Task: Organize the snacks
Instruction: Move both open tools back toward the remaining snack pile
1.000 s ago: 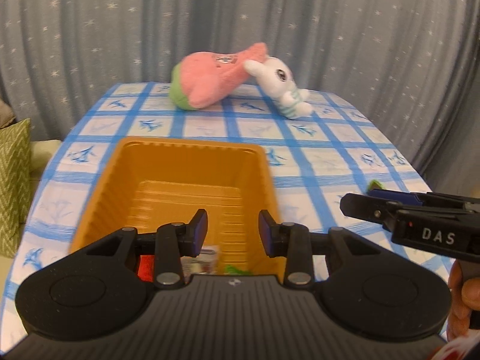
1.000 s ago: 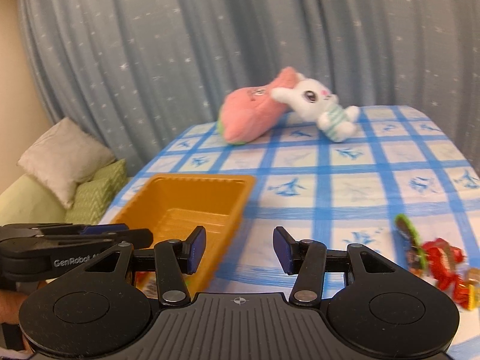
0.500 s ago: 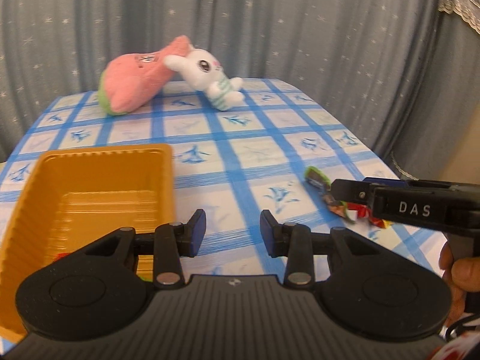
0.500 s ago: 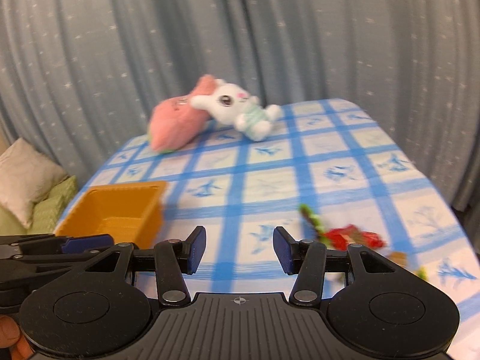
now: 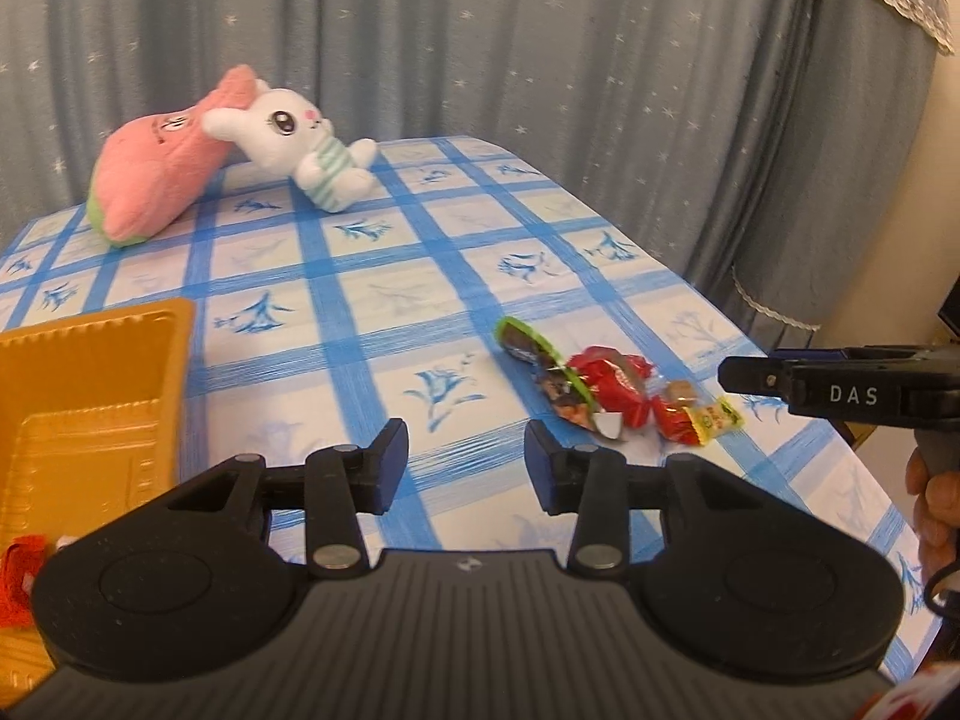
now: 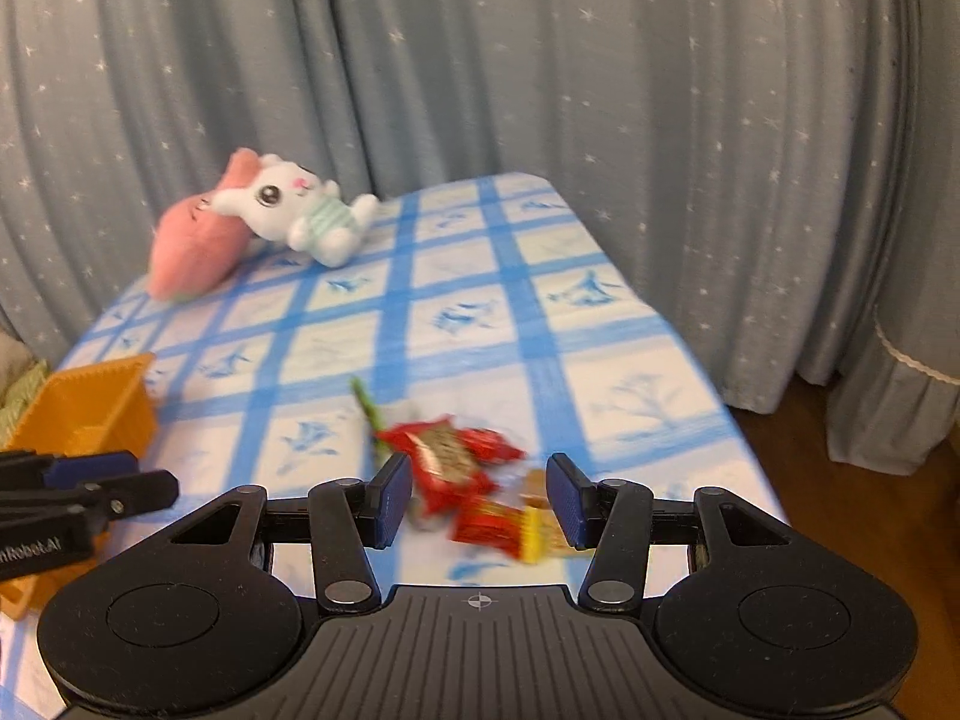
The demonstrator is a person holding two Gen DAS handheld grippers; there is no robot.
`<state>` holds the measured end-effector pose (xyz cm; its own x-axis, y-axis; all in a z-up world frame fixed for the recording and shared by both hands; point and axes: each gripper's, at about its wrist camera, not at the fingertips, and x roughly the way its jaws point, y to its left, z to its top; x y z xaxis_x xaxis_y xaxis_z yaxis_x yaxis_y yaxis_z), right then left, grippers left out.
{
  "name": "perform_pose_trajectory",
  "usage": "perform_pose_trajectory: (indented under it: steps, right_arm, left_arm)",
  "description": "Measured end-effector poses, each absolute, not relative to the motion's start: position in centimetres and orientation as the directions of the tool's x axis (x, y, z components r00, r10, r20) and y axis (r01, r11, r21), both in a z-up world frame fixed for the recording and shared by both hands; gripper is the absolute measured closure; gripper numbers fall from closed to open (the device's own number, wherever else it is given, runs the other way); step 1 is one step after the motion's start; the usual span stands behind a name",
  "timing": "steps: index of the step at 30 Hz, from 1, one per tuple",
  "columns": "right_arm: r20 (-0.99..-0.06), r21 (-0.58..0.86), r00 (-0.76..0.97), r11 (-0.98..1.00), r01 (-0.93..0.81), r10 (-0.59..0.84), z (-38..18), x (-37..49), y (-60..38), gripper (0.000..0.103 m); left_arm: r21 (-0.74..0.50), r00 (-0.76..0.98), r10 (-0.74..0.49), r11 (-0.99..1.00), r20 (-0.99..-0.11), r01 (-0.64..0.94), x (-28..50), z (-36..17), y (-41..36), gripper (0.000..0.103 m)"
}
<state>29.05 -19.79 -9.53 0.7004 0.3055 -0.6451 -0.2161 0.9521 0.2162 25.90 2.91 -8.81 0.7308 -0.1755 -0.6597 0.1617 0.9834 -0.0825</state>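
Observation:
A small heap of wrapped snacks (image 5: 606, 387), red, green and yellow, lies on the blue-checked tablecloth near the table's right side. My right gripper (image 6: 480, 495) hovers just short of the snack heap (image 6: 456, 462), open, and the wrappers show in the gap between its blue pads without touching them. My left gripper (image 5: 465, 459) is open and empty above bare cloth, left of the heap. The orange tray (image 5: 174, 324) stands at the left, with a red wrapper (image 5: 21, 564) showing at its near end. The right wrist view is blurred by motion.
A pink plush (image 5: 156, 180) and a white rabbit plush (image 5: 300, 144) lie at the far end of the table. A grey starred curtain hangs behind. The table's right edge (image 6: 690, 360) drops to a wooden floor. A hand (image 5: 936, 510) holds the right gripper.
Both views have swung right, from over the orange tray to the snack heap. The tray now sits at the left edge, and the snacks show between the right gripper's fingers.

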Motion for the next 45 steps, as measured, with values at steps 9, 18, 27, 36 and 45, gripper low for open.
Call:
perform_pose_trajectory:
  steps: [9, 18, 27, 36, 45]
  right_arm:
    - [-0.701, 0.173, 0.649, 0.954, -0.247, 0.295, -10.9, 29.9, -22.4, 0.053]
    - [-0.741, 0.147, 0.588, 0.933, -0.330, 0.324, -13.2, 30.8, -22.6, 0.053]
    - [-0.756, 0.099, 0.577, 0.925, -0.368, 0.310, -15.3, 32.3, -22.0, 0.053]
    - [-0.746, 0.114, 0.580, 0.922, -0.371, 0.326, -15.8, 33.2, -21.4, 0.053]
    - [-0.757, 0.046, 0.580, 0.910, -0.412, 0.301, -16.0, 32.3, -20.5, 0.053]
  left_arm:
    - [-0.079, 0.704, -0.205, 0.975, -0.680, 0.208, 27.1, -10.4, 0.7, 0.061]
    - [-0.071, 0.680, -0.236, 0.963, -0.694, 0.261, 28.0, -11.5, -0.6, 0.060]
    - [-0.080, 0.665, -0.236, 0.963, -0.708, 0.257, 29.1, -12.3, -0.1, 0.059]
    - [-0.092, 0.658, -0.240, 0.963, -0.714, 0.252, 29.7, -12.7, 0.1, 0.059]
    - [-0.093, 0.656, -0.249, 0.960, -0.713, 0.263, 29.7, -12.7, -0.5, 0.059]
